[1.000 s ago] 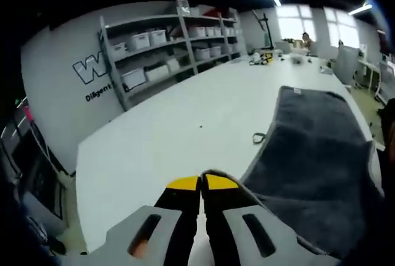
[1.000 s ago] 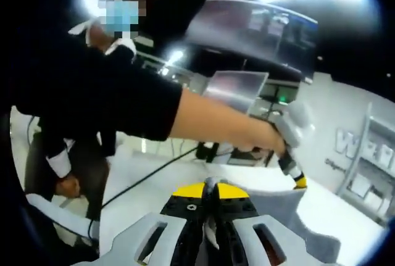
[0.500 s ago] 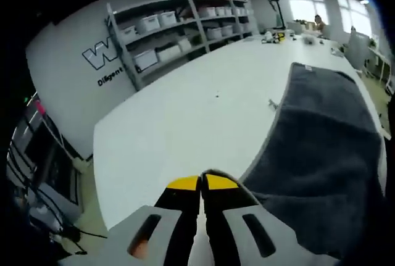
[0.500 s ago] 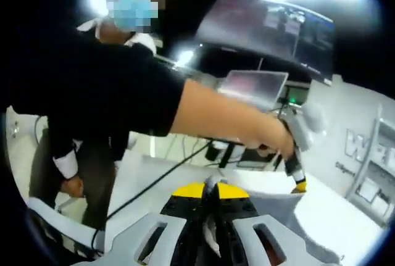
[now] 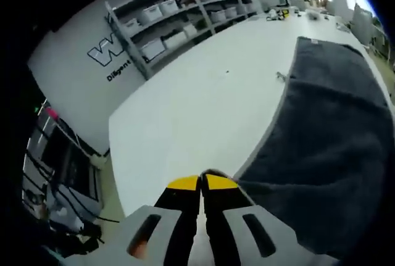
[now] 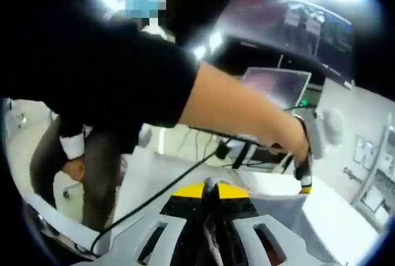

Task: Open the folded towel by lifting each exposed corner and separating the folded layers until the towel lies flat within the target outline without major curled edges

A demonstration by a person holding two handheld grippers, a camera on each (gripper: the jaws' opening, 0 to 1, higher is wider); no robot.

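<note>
Both sets of fingers stay pinched shut on corners of the dark grey terry towel (image 5: 327, 136); your left gripper (image 5: 201, 182) has risen, the white counter (image 5: 203, 105) dropping away, towel draped toward two o'clock. Your right gripper (image 6: 210, 187) holds pale cloth, so the layers are lifting open.

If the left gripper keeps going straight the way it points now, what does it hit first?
Probably the bare white table: the left gripper, shut on the grey towel's edge, points over open tabletop left of the towel. Depth is unclear.

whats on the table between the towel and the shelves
In the left gripper view, mostly bare white table between the towel and the shelves, apart from a small dark object by the towel's edge.
</note>
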